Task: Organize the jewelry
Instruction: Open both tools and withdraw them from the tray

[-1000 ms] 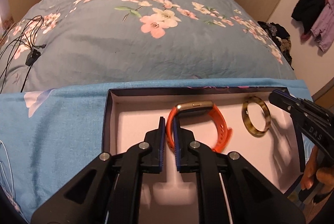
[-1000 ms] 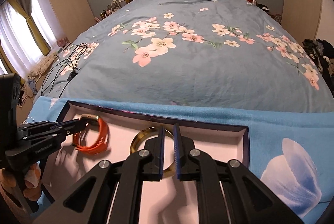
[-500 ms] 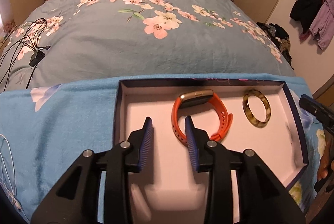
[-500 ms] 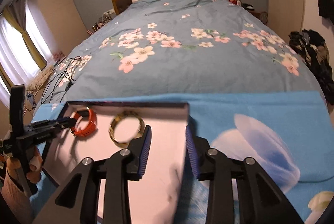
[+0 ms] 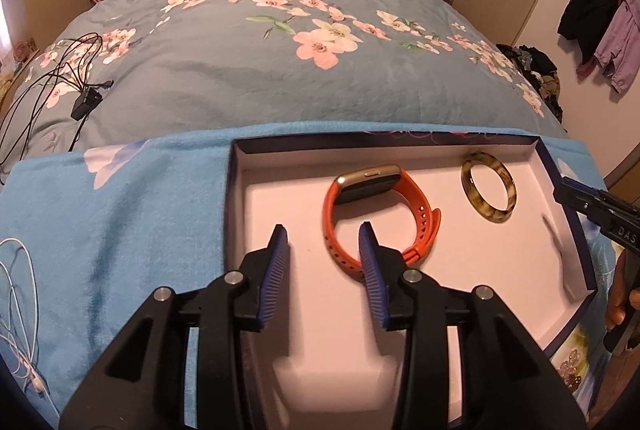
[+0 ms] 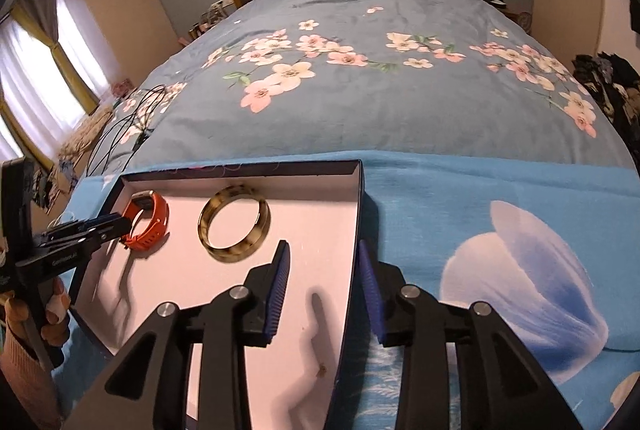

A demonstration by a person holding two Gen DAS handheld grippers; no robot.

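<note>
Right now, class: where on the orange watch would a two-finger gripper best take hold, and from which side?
Grip the orange watch by its near strap arc, coming from above. It lies on its edge in the box, so one finger can likely drop inside the loop, one outside.

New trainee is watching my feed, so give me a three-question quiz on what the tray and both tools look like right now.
1. True or false: the orange watch lies inside the tray.
2. The left tool is: A) clamped on the watch, B) open and empty, C) out of view.
3. Fill in: the right tool hangs over the tray's ___ wall, beside the tortoiseshell bangle.

Key: 1 true; 2 B; 3 right.
</note>
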